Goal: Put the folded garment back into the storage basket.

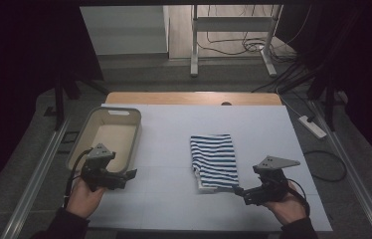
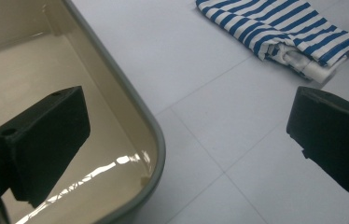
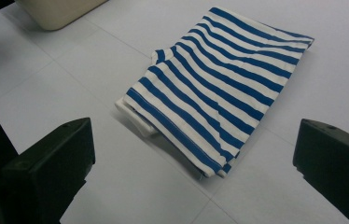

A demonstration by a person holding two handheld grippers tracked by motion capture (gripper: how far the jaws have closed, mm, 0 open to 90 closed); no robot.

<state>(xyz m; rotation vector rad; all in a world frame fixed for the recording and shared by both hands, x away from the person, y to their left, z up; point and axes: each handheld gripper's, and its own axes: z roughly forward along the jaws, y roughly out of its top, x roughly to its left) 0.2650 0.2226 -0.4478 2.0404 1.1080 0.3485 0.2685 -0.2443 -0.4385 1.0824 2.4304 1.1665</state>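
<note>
A folded blue-and-white striped cloth (image 1: pixel 214 160) lies on the white table (image 1: pixel 174 139), right of centre. It appears at the top right of the left gripper view as the striped cloth (image 2: pixel 284 30) and mid-frame in the right gripper view as the striped cloth (image 3: pixel 219 88). A beige bin (image 1: pixel 107 134) stands at the table's left; its rim (image 2: pixel 130 100) runs under my left gripper (image 2: pixel 186 140). My left gripper (image 1: pixel 130 175) is open over the bin's near right corner, holding nothing. My right gripper (image 1: pixel 239 190) is open just short of the cloth's near edge, also shown as the right gripper (image 3: pixel 191 158).
A wooden strip (image 1: pixel 194 97) borders the table's far edge. Metal rails (image 1: pixel 40 174) run along both sides. A white frame stand (image 1: pixel 233 35) and cables are on the floor beyond, and a power strip (image 1: pixel 313 126) lies to the right.
</note>
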